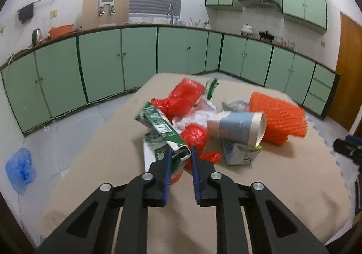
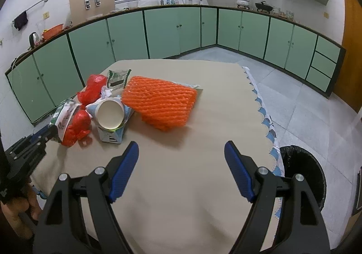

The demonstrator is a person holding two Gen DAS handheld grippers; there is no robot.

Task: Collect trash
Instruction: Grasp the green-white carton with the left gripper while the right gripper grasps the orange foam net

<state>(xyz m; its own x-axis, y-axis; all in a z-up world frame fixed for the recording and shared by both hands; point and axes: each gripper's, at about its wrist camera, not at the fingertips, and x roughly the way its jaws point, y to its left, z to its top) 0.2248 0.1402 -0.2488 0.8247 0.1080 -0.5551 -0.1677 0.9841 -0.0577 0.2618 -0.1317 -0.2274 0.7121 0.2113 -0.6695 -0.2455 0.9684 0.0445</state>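
Trash pile, frame centre: crushed green-white carton [image 1: 163,128] tilted, lower end between blue pads; red plastic bags [image 1: 184,95]; paper cup [image 1: 239,127] on its side; orange foam net [image 1: 278,118].

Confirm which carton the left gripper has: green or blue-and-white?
The crushed green carton: the left gripper pinches its torn near end. The blue-and-white carton lies apart, under the paper cup.

Left tongs [image 1: 181,152], right tongs [image 2: 181,150]: black arms, ribbed blue pads, silver round screws
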